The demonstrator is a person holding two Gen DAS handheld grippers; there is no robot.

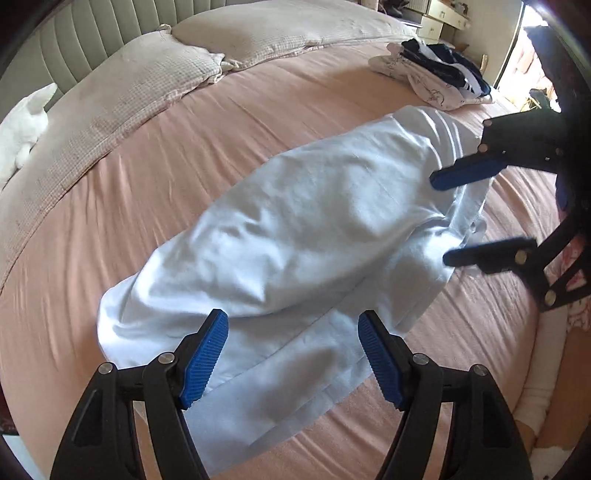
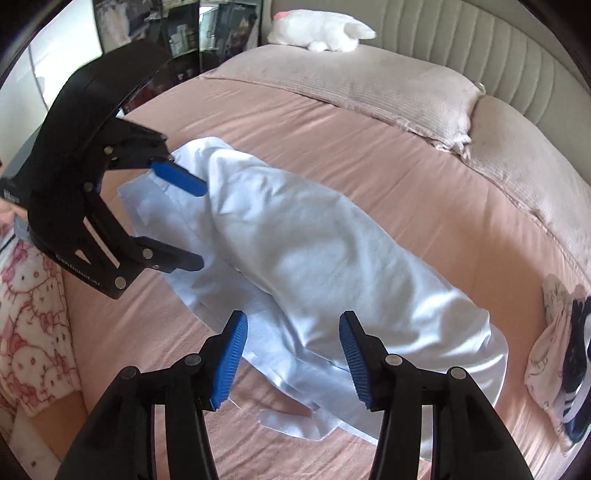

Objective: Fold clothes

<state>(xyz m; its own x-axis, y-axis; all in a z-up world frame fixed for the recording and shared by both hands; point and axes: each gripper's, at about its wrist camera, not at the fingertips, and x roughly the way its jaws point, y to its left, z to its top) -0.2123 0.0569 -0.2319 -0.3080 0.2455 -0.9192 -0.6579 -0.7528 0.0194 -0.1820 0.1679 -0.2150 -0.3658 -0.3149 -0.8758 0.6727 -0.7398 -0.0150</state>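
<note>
A pale blue garment [image 1: 295,229] lies lengthwise on the pink bed sheet [image 1: 221,122], folded into a long puffy strip; it also shows in the right wrist view [image 2: 325,266]. My left gripper [image 1: 293,328] is open and empty, hovering over one end of the garment; it appears in the right wrist view [image 2: 195,225] at the garment's far end. My right gripper [image 2: 293,332] is open and empty over the other end, and shows in the left wrist view [image 1: 439,218] at the right.
A stack of folded clothes [image 1: 439,74] sits on the bed beyond the garment, also in the right wrist view [image 2: 561,350]. Two beige pillows [image 1: 147,81] and a white plush toy [image 2: 317,31] lie by the padded headboard [image 1: 85,33].
</note>
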